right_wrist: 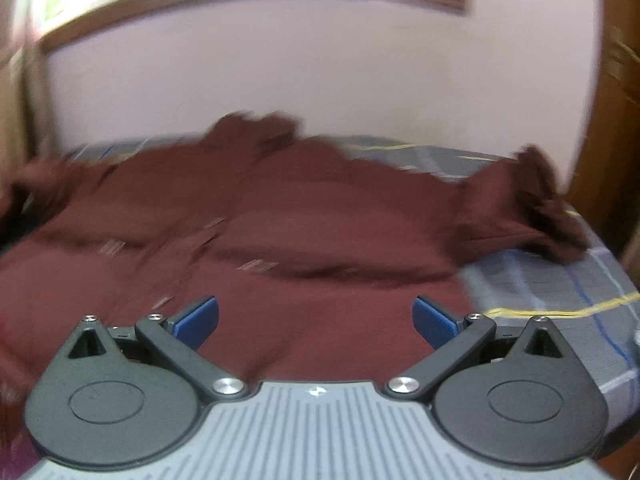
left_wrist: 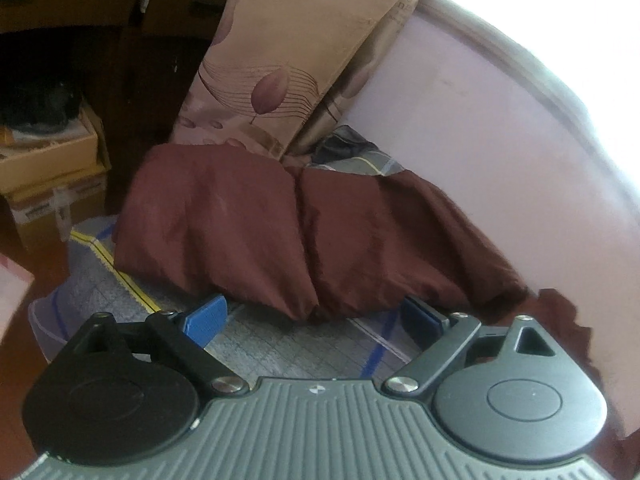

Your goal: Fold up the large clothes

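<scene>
A large maroon garment (right_wrist: 280,240) is seen spread over a bed covered with a grey checked sheet (right_wrist: 560,292), and the step in hand is judged to be an early one: the cloth is laid out but no tidy fold is yet made. In the left wrist view the left tongs (left_wrist: 316,314) are held wide apart with nothing between the blue pads (left_wrist: 206,318); the bulging, rounded edge of the garment (left_wrist: 260,232) lies just ahead of them, and bare sheet (left_wrist: 280,348) is seen directly beneath. In the right wrist view the right tongs (right_wrist: 316,316) are likewise spread wide and empty, poised over the body of the garment, with a bunched sleeve (right_wrist: 536,216) lying ahead and to their right near the bed's edge. Both tools are pointed forward and tilted downward toward the bed, the left one level across its two fingers. The right view is blurred, so fine detail of the cloth cannot be made out. A patterned curtain (left_wrist: 280,60) hangs beyond the left tongs, with cardboard boxes (left_wrist: 52,168) far to their left. The next move is judged to call for an edge or sleeve to be pinched by each pair of tongs, cleanly and through one layer only, so that the side can be carried over the middle.
</scene>
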`<state>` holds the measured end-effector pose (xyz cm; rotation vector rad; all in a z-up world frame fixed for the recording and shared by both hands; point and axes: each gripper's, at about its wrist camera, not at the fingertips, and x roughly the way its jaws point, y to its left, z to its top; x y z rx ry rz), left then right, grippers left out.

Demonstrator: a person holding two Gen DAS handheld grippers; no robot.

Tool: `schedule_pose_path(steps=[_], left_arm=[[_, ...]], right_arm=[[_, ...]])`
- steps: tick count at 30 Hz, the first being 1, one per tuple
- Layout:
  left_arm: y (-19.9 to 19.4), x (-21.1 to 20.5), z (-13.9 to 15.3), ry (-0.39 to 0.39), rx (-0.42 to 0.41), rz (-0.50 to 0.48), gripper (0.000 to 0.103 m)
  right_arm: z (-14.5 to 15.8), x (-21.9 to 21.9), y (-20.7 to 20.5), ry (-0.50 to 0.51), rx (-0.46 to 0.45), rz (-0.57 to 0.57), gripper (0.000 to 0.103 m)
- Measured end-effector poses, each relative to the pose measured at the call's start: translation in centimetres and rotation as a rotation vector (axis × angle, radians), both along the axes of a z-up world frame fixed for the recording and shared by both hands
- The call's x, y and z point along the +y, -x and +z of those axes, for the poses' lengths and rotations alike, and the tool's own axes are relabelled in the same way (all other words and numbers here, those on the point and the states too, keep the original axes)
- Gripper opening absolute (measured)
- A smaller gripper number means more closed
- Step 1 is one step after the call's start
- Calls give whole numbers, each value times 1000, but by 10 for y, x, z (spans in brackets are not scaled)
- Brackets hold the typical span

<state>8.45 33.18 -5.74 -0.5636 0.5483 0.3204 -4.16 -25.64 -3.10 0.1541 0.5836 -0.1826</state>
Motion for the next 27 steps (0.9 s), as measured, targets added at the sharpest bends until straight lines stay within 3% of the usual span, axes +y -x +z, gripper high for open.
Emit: schedule_pose_path(steps=[3, 6, 8, 10, 14, 17, 18, 20, 22, 24, 26, 27], left_arm=[[-7, -2, -4, -29, 22, 11, 83], [-17, -1, -8, -54, 50, 19, 66], [-20, -1, -9, -85, 82, 46, 41], [-18, 0, -6, -115, 96, 98, 28], [-3, -3, 14, -183, 74, 172, 28], [4, -25, 36, -284, 37, 146, 30], [3, -34, 43, -301, 24, 123, 33], [3, -57, 55, -331, -3, 70, 51], [3, -82, 65, -338, -35, 23, 63], [4, -108, 72, -344, -66, -31, 65], [3, -134, 77, -352, -88, -90, 69], [2, -146, 80, -350, -99, -113, 69]], right_arm=[[4, -47, -2, 37, -43, -122, 103], [2, -87, -11, 112, -54, -198, 102], [-3, -107, -23, 167, -40, -220, 94], [-10, -121, -37, 188, -11, -220, 79], [-20, -169, -53, 114, -32, -340, 79], [-28, -196, -68, 233, -8, -402, 80], [-32, -201, -75, 273, 12, -407, 80], [-41, -215, -91, 334, 42, -410, 80], [-51, -231, -106, 361, 63, -411, 79], [-62, -250, -118, 331, 98, -387, 76], [-73, -270, -127, 242, 110, -349, 38], [-75, -281, -128, 179, 105, -339, 7]])
